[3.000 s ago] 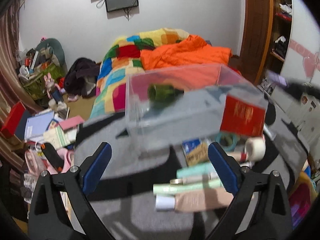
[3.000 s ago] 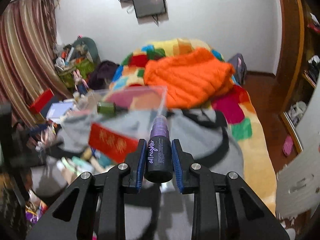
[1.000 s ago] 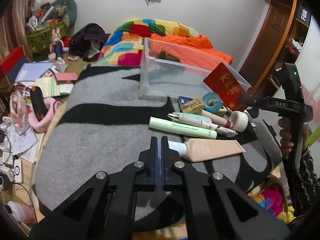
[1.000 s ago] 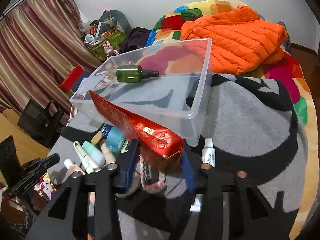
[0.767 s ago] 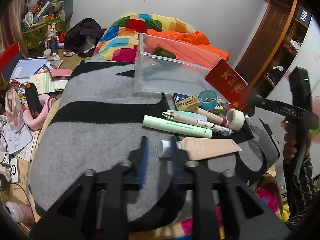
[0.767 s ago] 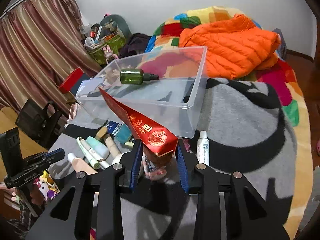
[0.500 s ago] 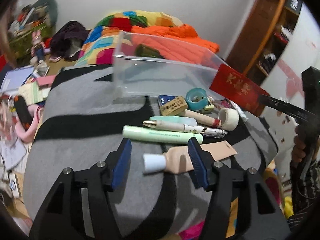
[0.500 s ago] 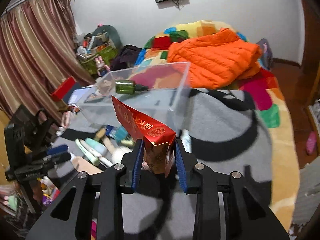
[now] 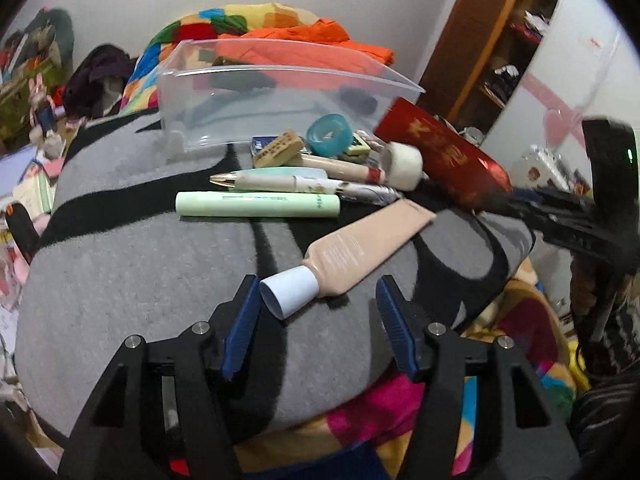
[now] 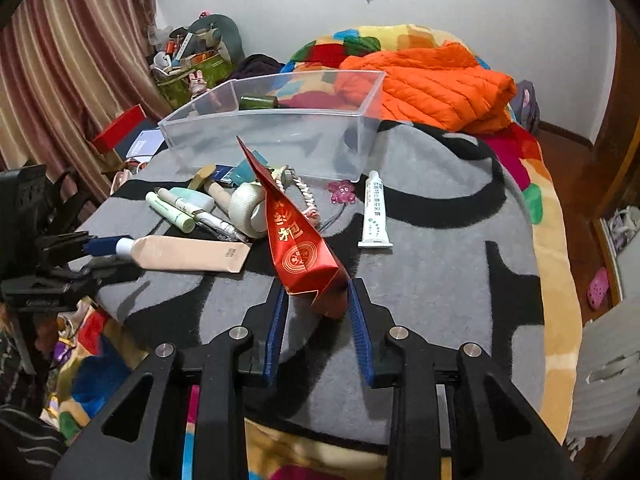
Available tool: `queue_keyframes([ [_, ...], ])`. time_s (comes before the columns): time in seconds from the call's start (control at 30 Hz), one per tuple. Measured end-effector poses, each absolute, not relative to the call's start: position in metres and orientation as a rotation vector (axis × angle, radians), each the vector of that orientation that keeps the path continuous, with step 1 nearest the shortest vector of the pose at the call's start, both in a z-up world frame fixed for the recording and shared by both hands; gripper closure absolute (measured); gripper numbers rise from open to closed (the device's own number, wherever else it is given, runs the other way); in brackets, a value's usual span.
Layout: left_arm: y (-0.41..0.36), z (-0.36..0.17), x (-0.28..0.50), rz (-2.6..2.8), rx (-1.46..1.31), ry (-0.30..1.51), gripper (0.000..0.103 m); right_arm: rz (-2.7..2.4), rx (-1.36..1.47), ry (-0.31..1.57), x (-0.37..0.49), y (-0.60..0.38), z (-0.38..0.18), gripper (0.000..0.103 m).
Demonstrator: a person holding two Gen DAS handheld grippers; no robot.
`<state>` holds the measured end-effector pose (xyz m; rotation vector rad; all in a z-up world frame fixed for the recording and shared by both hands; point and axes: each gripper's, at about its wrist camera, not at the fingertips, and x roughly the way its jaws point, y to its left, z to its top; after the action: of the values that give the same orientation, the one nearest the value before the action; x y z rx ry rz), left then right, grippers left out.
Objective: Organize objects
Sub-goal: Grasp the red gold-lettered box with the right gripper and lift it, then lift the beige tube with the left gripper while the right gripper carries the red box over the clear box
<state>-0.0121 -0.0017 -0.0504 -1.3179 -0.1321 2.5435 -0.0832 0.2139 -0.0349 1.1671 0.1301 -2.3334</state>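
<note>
My left gripper [image 9: 316, 316], closed a second ago, is now opening around the beige tube [image 9: 352, 254] at lower centre. My right gripper [image 10: 316, 320] is loosely pinching the red envelope [image 10: 296, 240], centre frame, not yet in the clear bin [image 10: 276, 132].

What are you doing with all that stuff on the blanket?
Tidying it into the clear box. The right tongs hold a red packet by its bottom end. The left tongs are open around the white cap of a beige tube, not pinching it yet. A green bottle is already in the box.
</note>
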Motion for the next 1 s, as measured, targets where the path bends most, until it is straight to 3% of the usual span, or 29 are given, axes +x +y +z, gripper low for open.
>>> queue_keyframes([
  [0.2, 0.004, -0.055, -0.022, 2.580, -1.273, -0.013, 0.043, -2.359, 1.128, 0.132, -0.092, 0.209, -0.039, 0.056],
  [0.47, 0.018, -0.061, -0.026, 2.569, -1.187, 0.043, 0.042, -2.351, 1.096, 0.018, -0.103, 0.210, -0.039, 0.055],
  [0.53, 0.021, -0.060, -0.023, 2.571, -1.176, 0.037, 0.051, -2.362, 1.087, 0.008, -0.102, 0.210, -0.038, 0.059],
  [0.6, 0.023, -0.059, -0.019, 2.568, -1.164, 0.028, 0.061, -2.361, 1.082, 0.000, -0.101, 0.211, -0.036, 0.073],
  [0.67, 0.024, -0.057, -0.013, 2.563, -1.156, 0.005, 0.068, -2.358, 1.083, -0.013, -0.101, 0.212, -0.036, 0.078],
  [0.8, 0.027, -0.055, -0.002, 2.573, -1.167, -0.019, 0.075, -2.374, 1.088, 0.016, -0.093, 0.208, -0.035, 0.078],
  [0.83, 0.028, -0.055, 0.001, 2.562, -1.181, -0.028, 0.080, -2.377, 1.090, 0.019, -0.092, 0.208, -0.034, 0.079],
  [1.0, 0.044, -0.054, 0.006, 2.566, -1.198, 0.043, 0.082, -2.388, 1.083, 0.035, -0.079, 0.205, -0.029, 0.079],
])
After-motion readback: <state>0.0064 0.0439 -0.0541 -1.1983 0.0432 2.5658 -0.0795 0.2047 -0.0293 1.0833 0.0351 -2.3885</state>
